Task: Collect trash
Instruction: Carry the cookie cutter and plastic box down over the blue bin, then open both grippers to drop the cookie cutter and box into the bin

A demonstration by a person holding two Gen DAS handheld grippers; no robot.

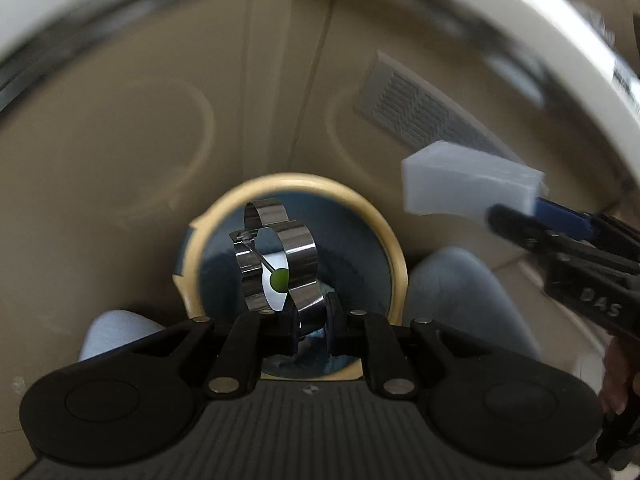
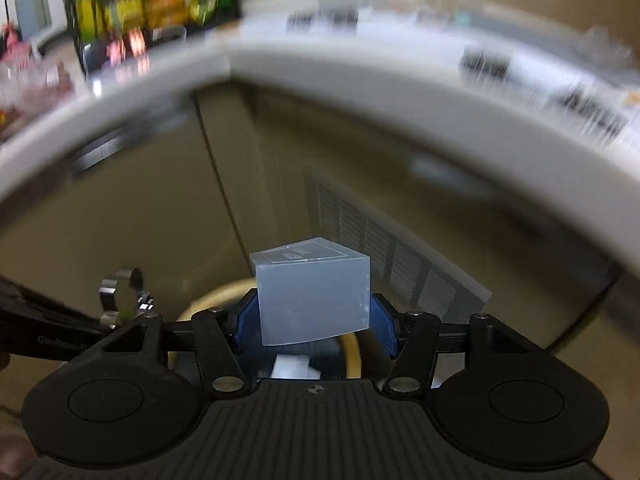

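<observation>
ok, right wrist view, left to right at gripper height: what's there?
Left gripper coming in from the left edge, metal cookie cutter it grips → translucent box clamped between the right gripper's blue pads.

- Your left tongs [image 1: 311, 330] are matte black, with round pivot housings, silver screws and a ribbed base plate.
- Your right tongs [image 2: 314, 322] match, with ridged blue pads [image 2: 246, 322] and a crosshair mark.
- You wear light blue jeans [image 1: 460, 292].
</observation>
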